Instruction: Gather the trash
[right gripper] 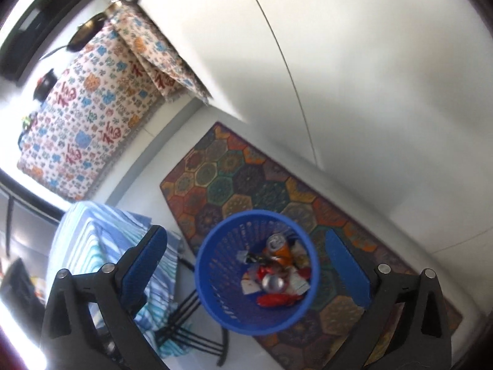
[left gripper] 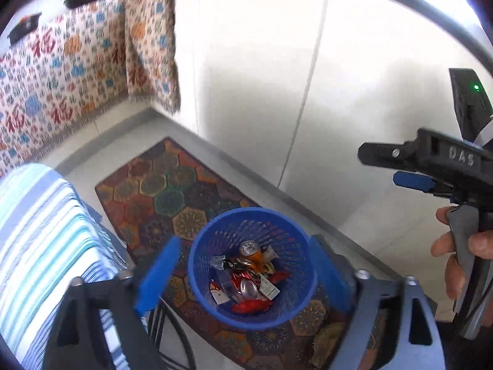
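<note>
Patterned rug (left gripper: 172, 185): blue bin (left gripper: 197, 280) seemingly below both grippers' spread, empty fingers (left gripper: 157, 277).

Both wrist cameras look steeply down past their own fingers, sharing the blue basket (left gripper: 197, 265) on the patterned rug (right gripper: 246, 182).

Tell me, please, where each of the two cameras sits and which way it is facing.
Left wrist: on the left hand-held gripper, angled down at the blue wastebasket; its open blue fingers, the right hand-held gripper and a hand show.
Right wrist: on the right hand-held gripper, angled down at the wastebasket; only its open fingers show.
Shared: wastebasket, hexagon-pattern rug, striped cloth.
</note>
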A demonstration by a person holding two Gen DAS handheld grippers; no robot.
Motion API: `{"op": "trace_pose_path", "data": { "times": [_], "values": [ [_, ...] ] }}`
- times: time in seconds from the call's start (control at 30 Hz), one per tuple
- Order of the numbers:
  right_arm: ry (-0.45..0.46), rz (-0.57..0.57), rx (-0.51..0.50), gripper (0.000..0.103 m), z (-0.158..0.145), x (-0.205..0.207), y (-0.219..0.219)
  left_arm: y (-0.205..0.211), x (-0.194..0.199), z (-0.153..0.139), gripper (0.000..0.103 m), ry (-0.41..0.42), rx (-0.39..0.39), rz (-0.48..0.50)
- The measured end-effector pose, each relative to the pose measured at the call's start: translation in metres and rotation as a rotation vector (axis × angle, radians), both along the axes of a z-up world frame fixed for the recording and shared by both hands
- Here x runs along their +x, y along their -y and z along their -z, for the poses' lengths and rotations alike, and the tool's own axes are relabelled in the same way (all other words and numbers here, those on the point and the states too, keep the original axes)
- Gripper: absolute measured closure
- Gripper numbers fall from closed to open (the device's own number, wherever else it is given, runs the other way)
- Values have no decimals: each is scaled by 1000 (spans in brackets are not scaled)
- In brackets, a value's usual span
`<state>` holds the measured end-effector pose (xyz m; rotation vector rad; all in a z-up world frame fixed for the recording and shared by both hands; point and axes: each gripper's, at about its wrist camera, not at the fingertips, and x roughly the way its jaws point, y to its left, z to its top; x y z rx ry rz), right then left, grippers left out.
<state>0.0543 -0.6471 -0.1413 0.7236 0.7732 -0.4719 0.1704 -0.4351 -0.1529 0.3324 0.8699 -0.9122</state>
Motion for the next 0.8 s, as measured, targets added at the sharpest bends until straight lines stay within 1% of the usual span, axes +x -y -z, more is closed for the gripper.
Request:
{"op": "trace_pose_path", "data": {
  "times": [0.07,0.1,0.17,0.23,0.3,0.37,0.47,0.53,0.63,0.77,0.8],
  "values": [
    [-15,-20,-52,0,-13,-14,-16,-13,-17,-11,6,6,18,12],
    [-27,-30,-86,0,-19,-22,-26,-21,-25,-15,0,15,17,6],
    [-43,-53,-132,0,-28,-43,-46,-39,-41,-23,0,49,10,-18],
    [-42,-83,-141,0,-30,-63,-62,-52,-51,-24,0,58,27,-47],
    [-64,-76,-173,0,-31,-83,-79,-65,-57,-27,0,60,36,-84],
    [-92,-78,-231,0,-33,-97,-99,-79,-63,-30,0,65,49,-118],
    [-105,-100,-293,0,-41,-106,-125,-95,-72,-39,0,86,60,-148],
    [-92,-120,-306,0,-45,-110,-137,-107,-77,-47,0,104,45,-169],
    [-75,-143,-298,0,-49,-116,-149,-121,-81,-60,0,110,10,-191],
    [-87,-155,-292,0,-50,-122,-165,-128,-91,-76,0,165,15,-199],
    [-90,-153,-289,0,-50,-122,-168,-129,-92,-79,0,164,19,-195]
  ]
}}
